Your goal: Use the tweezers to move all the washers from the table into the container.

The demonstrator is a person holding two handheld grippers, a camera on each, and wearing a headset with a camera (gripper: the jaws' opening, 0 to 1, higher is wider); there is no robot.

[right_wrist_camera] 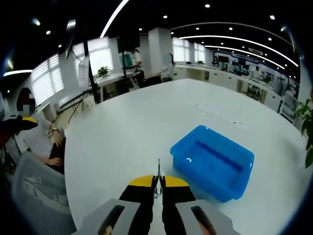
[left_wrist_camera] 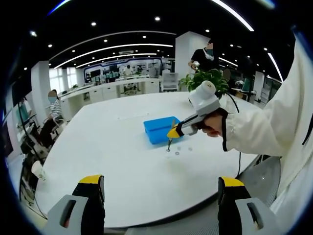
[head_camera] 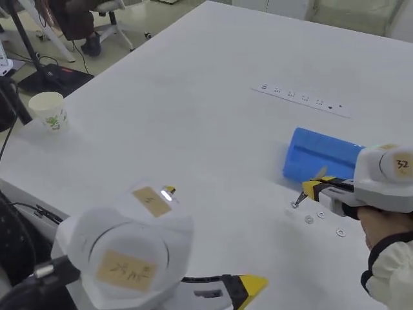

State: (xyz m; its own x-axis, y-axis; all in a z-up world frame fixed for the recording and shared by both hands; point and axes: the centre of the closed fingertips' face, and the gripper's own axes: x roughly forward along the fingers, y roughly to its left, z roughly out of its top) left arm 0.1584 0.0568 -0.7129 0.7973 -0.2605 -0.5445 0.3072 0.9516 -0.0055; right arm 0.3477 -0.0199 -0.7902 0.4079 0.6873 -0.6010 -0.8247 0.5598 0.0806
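1. White table (head_camera: 193, 129) runs across my head view. Nearest me, at 6 o'clock, is the left gripper (left_wrist_camera: 160, 186). Its own view shows the jaws spread wide with nothing between them.
2. Further out, at 4 o'clock, the right gripper (right_wrist_camera: 157, 183) has its jaws pressed together on one pair of tweezers (right_wrist_camera: 158, 171). The tweezers' long axis runs straight forward out of the jaws.
3. In the head view the tweezer tip is down at the table, pointing toward 9 o'clock. I cannot tell whether it has anything pinched.
4. The washers (head_camera: 321, 214) lie flat on the table just beside that tip, at about 4 o'clock from it. They string out toward the hand, so I judge the tip must draw back that way for the next pick.
5. I count three clear washers. A fainter mark near the tip may be a fourth, but I cannot tell.
6. The right gripper is far the nearer to the washers. The left is well apart from them.
7. One blue container (head_camera: 319, 158) sits just beyond the tip at 12 o'clock, open side up. Its long axis lies across the tweezers' line, and I can see no washers inside it.
8. Beyond that is one strip (head_camera: 300, 100) at 1 o'clock.
9. One cup (head_camera: 50, 111) stands upright at 10 o'clock, well apart from the work.
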